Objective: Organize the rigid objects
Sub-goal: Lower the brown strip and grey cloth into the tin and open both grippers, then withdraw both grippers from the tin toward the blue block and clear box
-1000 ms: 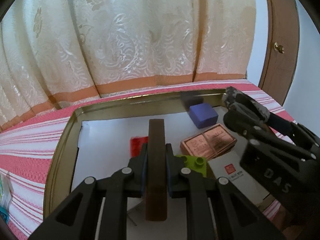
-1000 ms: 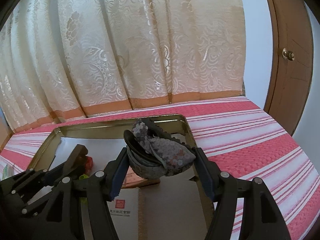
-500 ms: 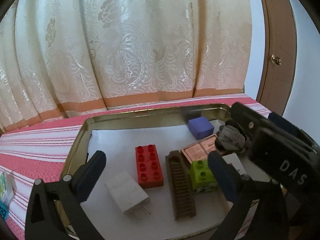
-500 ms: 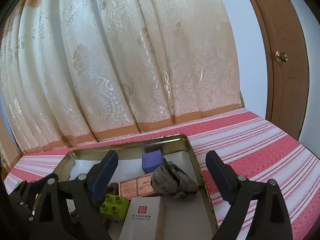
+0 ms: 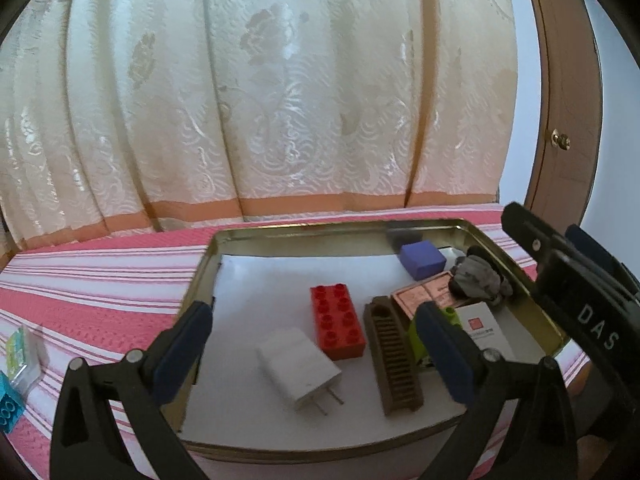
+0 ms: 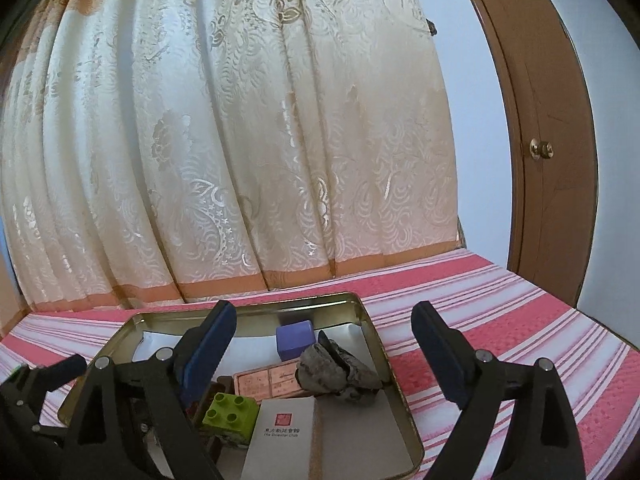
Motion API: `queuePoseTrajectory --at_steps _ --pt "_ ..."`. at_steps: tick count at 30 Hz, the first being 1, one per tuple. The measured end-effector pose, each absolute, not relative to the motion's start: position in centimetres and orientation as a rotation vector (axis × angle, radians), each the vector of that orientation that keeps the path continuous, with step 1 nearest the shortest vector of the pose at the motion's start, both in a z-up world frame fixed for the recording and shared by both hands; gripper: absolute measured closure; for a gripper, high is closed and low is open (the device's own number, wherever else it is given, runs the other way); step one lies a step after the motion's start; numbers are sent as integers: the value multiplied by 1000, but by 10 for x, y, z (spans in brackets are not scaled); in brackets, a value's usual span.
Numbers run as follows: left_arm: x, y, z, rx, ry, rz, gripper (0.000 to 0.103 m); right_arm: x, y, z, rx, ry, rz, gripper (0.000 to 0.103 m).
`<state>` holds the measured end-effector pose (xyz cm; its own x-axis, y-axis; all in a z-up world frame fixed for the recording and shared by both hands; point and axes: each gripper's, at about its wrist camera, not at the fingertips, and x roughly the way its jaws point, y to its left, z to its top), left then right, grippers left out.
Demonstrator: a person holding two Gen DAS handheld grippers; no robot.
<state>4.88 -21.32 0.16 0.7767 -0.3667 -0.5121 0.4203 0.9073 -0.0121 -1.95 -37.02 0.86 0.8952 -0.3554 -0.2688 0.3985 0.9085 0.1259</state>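
Left gripper [image 5: 312, 344]: jaws spread wide, holding nothing, poised above the near edge of the tin tray [image 5: 280, 234]. Right gripper [image 6: 324, 348]: jaws likewise wide apart and empty, above the tray's right half.

Tin tray: gold-coloured, shallow, lined with white paper, lying on a bed cover [image 5: 100, 280] striped pink and white.

Contents of tray:
- White charger plug [image 5: 298, 368], near the near edge, prongs pointing toward that edge.
- Red toy brick [image 5: 337, 327], just beside the plug, toward the tray's middle.
- Brown ridged bar [image 5: 394, 360], lying flat, right of the red brick.
- Green toy brick [image 6: 230, 412], between the bar and a white card box [image 6: 280, 436] with a red seal, at the near right corner.
- Copper-coloured flat box [image 6: 268, 380], behind the green brick.
- Grey rock [image 6: 338, 372], against the right edge, touching the copper-coloured box.
- Purple block [image 6: 295, 338], toward the far right corner.

Outside tray: a blue toy brick [image 5: 8, 404] and a small clear packet [image 5: 22, 354] on the cover at far left. Cream patterned curtain [image 5: 280, 100] behind; brown door [image 6: 540, 140] with a brass knob at right.
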Motion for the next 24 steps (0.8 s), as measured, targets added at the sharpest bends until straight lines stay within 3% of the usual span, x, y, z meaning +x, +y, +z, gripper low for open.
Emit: queuePoseTrajectory --at_steps 24 --pt "35 -181 6 113 471 -416 0 -55 -353 9 249 204 -426 12"
